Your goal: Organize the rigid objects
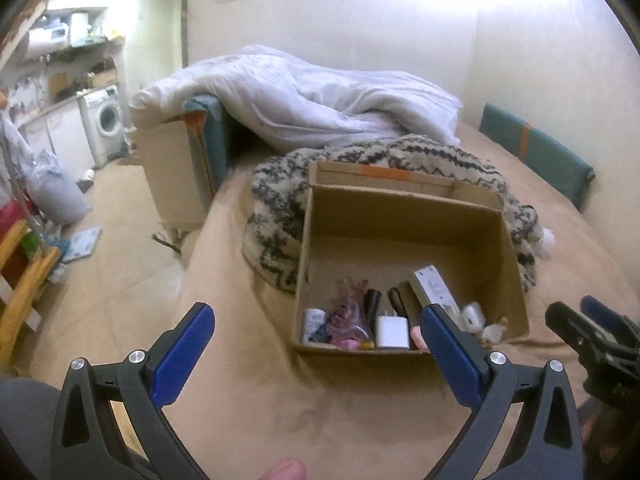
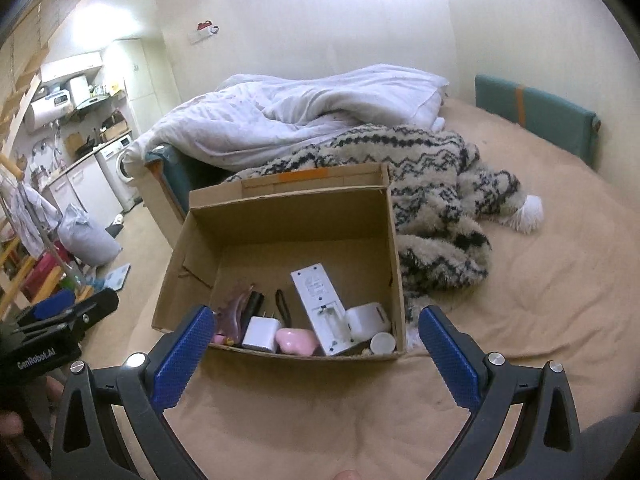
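An open cardboard box (image 1: 400,224) (image 2: 280,224) stands on the tan bed. Along its near wall lie several small objects: a white remote control (image 2: 320,308) (image 1: 434,286) lying back up with its battery bay open, a white plug charger (image 2: 261,334) (image 1: 392,332), a pink object (image 2: 296,340), a black cylinder (image 2: 253,304) (image 1: 371,300), a white case (image 2: 368,320) and a clear pink item (image 1: 348,312). My left gripper (image 1: 316,344) is open and empty, just short of the box. My right gripper (image 2: 316,344) is open and empty, also in front of the box.
A patterned fuzzy blanket (image 2: 436,184) and a white duvet (image 2: 304,112) lie behind the box. A teal cushion (image 2: 536,116) stands by the wall at right. The bed edge drops to the floor (image 1: 120,248) at left, with kitchen units and a washing machine (image 1: 106,116) beyond.
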### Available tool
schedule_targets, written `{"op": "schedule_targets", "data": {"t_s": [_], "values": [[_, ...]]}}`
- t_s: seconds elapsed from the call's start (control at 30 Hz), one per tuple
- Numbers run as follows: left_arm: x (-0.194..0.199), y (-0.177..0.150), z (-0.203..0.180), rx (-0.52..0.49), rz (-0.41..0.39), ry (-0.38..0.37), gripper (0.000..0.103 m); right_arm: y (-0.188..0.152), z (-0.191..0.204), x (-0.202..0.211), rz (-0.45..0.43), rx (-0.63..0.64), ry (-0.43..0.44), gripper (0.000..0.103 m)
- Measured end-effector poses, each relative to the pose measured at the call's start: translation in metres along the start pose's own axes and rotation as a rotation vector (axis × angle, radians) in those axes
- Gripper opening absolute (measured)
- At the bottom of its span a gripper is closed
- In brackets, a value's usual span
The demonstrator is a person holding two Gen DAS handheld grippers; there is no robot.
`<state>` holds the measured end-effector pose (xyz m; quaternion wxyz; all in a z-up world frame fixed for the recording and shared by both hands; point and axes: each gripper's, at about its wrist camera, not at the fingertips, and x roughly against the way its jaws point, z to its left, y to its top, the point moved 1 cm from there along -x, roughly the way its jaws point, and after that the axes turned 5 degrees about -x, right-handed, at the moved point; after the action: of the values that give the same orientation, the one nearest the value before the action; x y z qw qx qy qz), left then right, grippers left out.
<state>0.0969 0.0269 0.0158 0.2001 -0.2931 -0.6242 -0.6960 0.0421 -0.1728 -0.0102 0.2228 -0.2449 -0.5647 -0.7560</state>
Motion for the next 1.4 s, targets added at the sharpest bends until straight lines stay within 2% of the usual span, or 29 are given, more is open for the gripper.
{"op": "schedule_targets", "data": {"t_s": [0.1,1.4], "values": [[-0.0009,-0.0002,-0.0007,-0.015,-0.012,0.041,0.102,0.0018,0.0007,-0.0011,-0.01,-0.007,-0.002,0.103],[-0.0032,-0.0054,-0.0059,-0.034,0.014,0.003,0.102,0.0072,-0.0071,-0.0067,-0.014,-0.021,-0.011,0.103]]}}
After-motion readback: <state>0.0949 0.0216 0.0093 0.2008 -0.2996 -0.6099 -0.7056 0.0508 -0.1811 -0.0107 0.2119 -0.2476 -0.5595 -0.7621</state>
